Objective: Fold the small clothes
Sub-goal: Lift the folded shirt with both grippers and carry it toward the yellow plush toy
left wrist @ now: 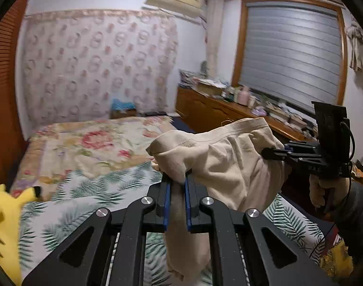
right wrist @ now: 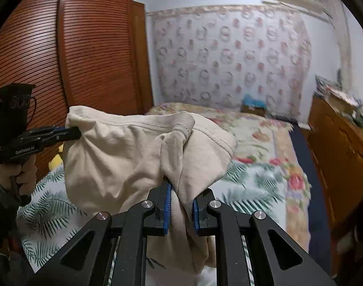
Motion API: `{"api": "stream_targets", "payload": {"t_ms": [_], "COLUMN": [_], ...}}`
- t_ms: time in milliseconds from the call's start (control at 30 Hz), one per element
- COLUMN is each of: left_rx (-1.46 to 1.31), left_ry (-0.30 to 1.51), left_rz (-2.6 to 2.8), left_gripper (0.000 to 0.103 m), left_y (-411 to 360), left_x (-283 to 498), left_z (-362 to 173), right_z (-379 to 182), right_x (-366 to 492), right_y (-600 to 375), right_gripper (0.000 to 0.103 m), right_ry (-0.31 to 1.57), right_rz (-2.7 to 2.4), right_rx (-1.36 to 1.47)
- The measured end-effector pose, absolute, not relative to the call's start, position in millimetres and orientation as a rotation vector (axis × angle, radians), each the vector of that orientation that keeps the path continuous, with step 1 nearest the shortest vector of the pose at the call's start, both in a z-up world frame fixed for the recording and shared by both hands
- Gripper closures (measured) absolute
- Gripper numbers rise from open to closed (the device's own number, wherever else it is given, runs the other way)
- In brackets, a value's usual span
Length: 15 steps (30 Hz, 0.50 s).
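Note:
A small beige garment (left wrist: 224, 162) hangs in the air above the bed, held between both grippers. My left gripper (left wrist: 178, 178) is shut on one end of its hemmed edge, with cloth bunched between the blue pads. My right gripper (right wrist: 181, 190) is shut on the other end. In the left wrist view the right gripper (left wrist: 267, 153) comes in from the right and pinches the cloth. In the right wrist view the left gripper (right wrist: 74, 132) comes in from the left, and the garment (right wrist: 124, 152) sags between the two.
Below is a bed with a palm-leaf sheet (left wrist: 86, 190) and a floral quilt (left wrist: 91, 143). A yellow plush toy (left wrist: 5, 205) lies at the left. A cluttered wooden dresser (left wrist: 217, 109) stands on the right, a slatted wardrobe (right wrist: 74, 47) on the left.

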<state>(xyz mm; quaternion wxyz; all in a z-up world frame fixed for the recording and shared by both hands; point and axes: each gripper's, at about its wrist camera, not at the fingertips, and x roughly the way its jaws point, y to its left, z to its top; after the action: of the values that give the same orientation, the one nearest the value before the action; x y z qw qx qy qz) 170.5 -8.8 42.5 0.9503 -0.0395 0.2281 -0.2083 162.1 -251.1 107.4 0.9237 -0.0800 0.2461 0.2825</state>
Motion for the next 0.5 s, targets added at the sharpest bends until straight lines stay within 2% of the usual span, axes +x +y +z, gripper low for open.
{"api": "stream_targets", "payload": {"t_ms": [500], "left_rx": [-0.159], "left_ry": [0.453], "left_rz": [-0.142], "left_gripper": [0.092], "left_y": [119], "left_x": [126], "left_z": [19], "right_z": [85], "right_x": [248], "right_y": [-143], "right_gripper": [0.089], "right_ry": [0.489], "right_rz": [0.826], "right_rx": [-0.255]}}
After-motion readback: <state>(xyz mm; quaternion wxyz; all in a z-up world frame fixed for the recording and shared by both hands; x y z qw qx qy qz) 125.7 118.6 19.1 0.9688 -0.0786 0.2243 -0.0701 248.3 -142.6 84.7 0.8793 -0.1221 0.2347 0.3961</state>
